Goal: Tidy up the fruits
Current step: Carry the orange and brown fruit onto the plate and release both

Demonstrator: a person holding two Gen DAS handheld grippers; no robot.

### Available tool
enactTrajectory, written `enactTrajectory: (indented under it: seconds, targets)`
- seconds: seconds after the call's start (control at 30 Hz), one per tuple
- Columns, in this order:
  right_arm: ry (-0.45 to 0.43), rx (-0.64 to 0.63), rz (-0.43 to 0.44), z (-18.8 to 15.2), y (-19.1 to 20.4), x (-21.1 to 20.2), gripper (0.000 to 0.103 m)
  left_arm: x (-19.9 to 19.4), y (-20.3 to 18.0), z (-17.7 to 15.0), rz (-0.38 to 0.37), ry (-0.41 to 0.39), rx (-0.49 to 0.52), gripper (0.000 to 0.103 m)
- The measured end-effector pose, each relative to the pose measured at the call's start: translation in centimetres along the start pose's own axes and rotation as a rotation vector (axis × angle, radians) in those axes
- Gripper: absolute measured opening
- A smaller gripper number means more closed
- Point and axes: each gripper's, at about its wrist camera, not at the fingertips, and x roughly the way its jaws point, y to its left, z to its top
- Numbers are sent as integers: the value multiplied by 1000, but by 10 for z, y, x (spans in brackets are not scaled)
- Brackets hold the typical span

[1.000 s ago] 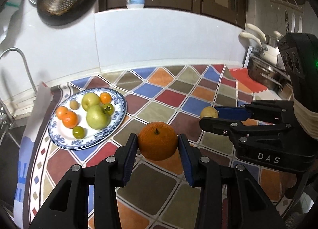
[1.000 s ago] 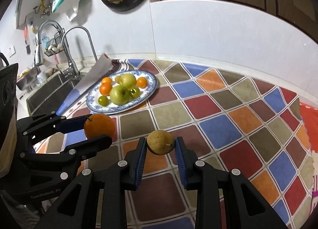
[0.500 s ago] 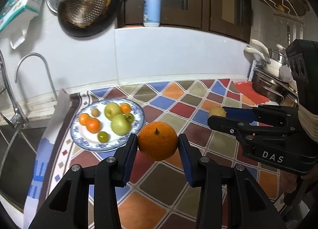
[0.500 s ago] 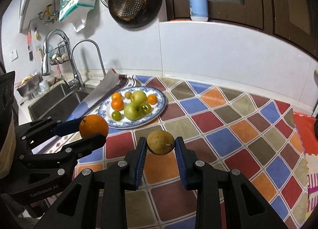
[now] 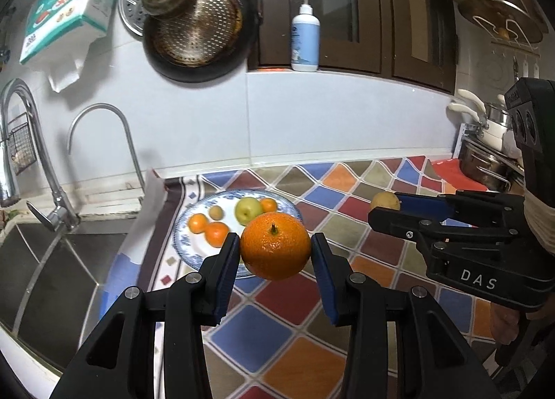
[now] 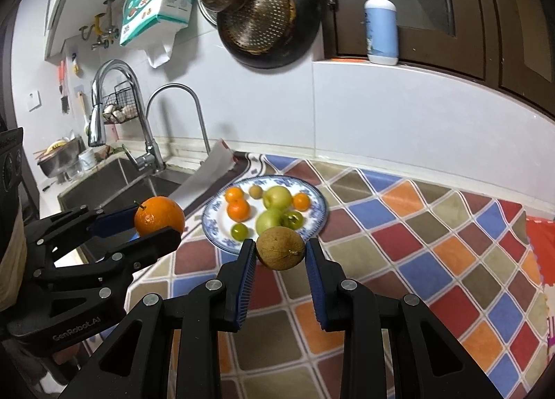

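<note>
My left gripper (image 5: 275, 253) is shut on a large orange (image 5: 275, 245), held well above the counter; it also shows in the right wrist view (image 6: 159, 216). My right gripper (image 6: 280, 255) is shut on a small brown-yellow round fruit (image 6: 281, 248), seen from the left wrist view (image 5: 384, 201) at the right. A blue-and-white plate (image 6: 314, 222) on the tiled counter holds two green apples (image 6: 276, 197), small oranges (image 6: 238, 209), green tomatoes and a small brown fruit. The plate (image 5: 182, 243) lies below and beyond both grippers.
A steel sink (image 5: 45, 281) with tall faucets (image 6: 152, 153) lies left of the plate. A white paper sheet (image 6: 204, 177) leans at the sink edge. Pans (image 6: 267, 14) hang on the wall above. Pots (image 5: 485, 166) stand at the far right. A soap bottle (image 6: 381, 23) sits on the ledge.
Both grippers have risen away from the counter with their fruits still held; the plate looks smaller and farther, and the wall, pans and faucets have come into view.
</note>
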Motion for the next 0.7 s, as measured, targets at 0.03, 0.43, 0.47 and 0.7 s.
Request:
enactTrajectory:
  seconds: [0.03,0.43,0.47,0.7]
  targets:
    - [-4,1,2,2,4,2,30,0,3,1,2,-2,0,41]
    - [-19,11,0,18,36,37,30,12,53,3,27,-1,16,42]
    - [-18,10,-1,19,38,40,30,14,57,4,27,1,17,41]
    - [-6,5,-8,28,49,64,30,37,77,5,25,27,29,41]
